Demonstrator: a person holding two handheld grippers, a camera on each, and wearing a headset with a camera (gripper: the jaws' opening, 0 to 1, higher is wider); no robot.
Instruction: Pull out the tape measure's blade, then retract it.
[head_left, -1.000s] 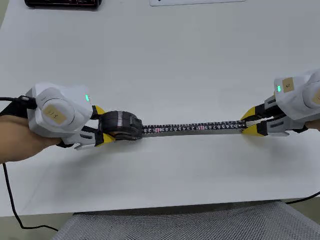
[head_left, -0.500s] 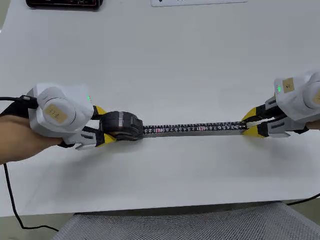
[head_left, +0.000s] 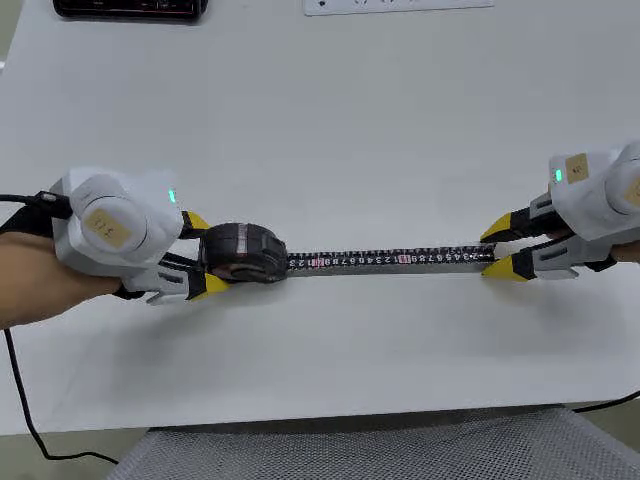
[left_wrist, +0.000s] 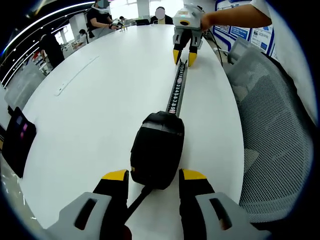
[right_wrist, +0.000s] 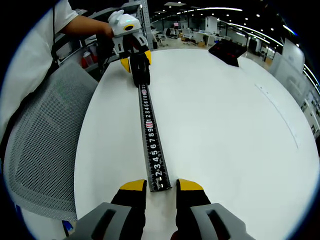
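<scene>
The black tape measure (head_left: 243, 252) lies on the white table (head_left: 330, 130) with its blade (head_left: 390, 257) drawn out to the right, flat on the surface. My left gripper (head_left: 203, 254) is shut on the rear of the case (left_wrist: 157, 150), a yellow-tipped finger on each side. My right gripper (head_left: 495, 252) stands open at the blade's free end; in the right gripper view the blade tip (right_wrist: 160, 186) lies between its fingers (right_wrist: 134, 187) with a small gap on each side. The left gripper (right_wrist: 131, 42) shows far off there.
A dark device (head_left: 128, 8) lies at the table's far left edge, and a white power strip (head_left: 395, 5) at the far middle. A grey mesh chair (head_left: 380, 445) sits below the near edge. A black cable (head_left: 20, 400) hangs at the left.
The right gripper's fingers have spread apart around the blade's end. The blade's length and the left gripper's hold on the case look unchanged.
</scene>
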